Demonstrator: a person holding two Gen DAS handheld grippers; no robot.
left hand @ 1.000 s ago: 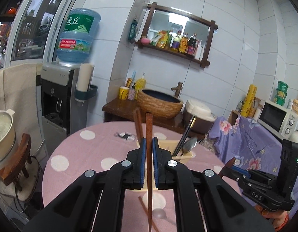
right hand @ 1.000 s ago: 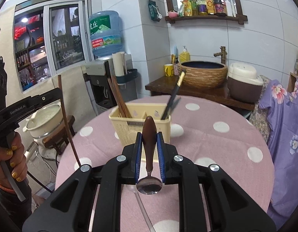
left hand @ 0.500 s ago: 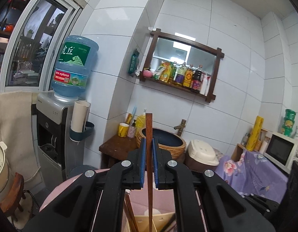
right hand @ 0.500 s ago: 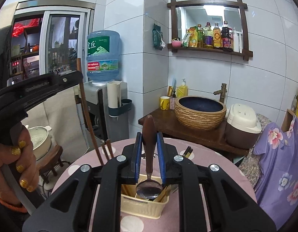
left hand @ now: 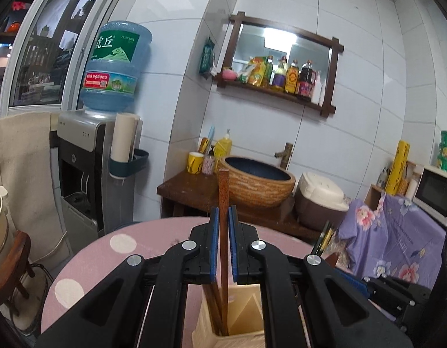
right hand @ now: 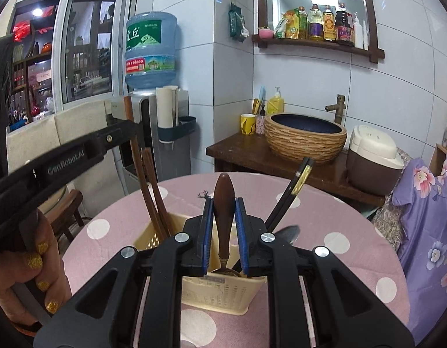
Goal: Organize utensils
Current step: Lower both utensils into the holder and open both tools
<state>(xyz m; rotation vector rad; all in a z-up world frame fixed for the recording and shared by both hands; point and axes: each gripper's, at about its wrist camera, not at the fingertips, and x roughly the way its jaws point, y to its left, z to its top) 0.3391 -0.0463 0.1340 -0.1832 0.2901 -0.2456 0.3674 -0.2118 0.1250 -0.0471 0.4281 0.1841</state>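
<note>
Between your left gripper's [left hand: 222, 249] blue pads a brown chopstick [left hand: 223, 191] is pinched upright, its lower end already inside the cream utensil holder [right hand: 194, 293] just below the jaws, beside other chopsticks; your right gripper [right hand: 224, 235] clamps a wooden-handled spoon [right hand: 223, 200], bowl down at the holder's rim. You look to be at the insertion step. Next, lower each piece straight into its compartment, then spread the jaws only once it rests inside.

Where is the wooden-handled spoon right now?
In the right wrist view the spoon stands upright in the right tongs, bowl down inside the cream utensil holder, with black chopsticks on its right.
</note>
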